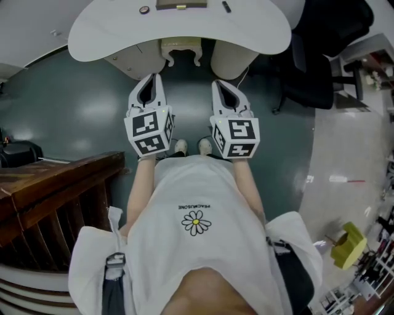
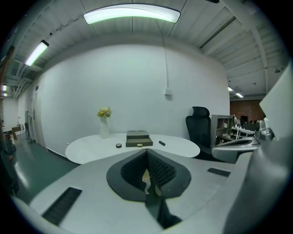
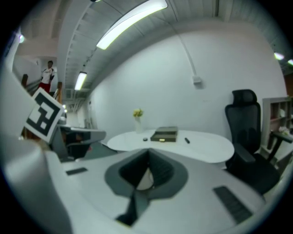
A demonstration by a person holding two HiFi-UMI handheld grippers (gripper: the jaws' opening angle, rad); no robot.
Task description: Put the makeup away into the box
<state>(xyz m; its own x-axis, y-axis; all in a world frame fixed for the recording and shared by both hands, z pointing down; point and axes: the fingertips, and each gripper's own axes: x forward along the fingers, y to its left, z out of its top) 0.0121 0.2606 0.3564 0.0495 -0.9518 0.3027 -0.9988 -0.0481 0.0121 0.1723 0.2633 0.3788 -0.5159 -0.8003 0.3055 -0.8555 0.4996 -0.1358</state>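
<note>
A dark box with a small drawer sits at the far side of a white rounded table. Left of it lies a small round makeup compact, and to its right a black makeup stick. Both grippers hover side by side over the floor, short of the table. My left gripper and right gripper are shut and hold nothing. The left gripper view shows the box, compact and stick beyond the left gripper. The right gripper view shows the box beyond the right gripper.
A white vase with yellow flowers stands on the table's left part. A black office chair is to the right of the table. A dark wooden counter runs along my left. The table rests on a cream pedestal.
</note>
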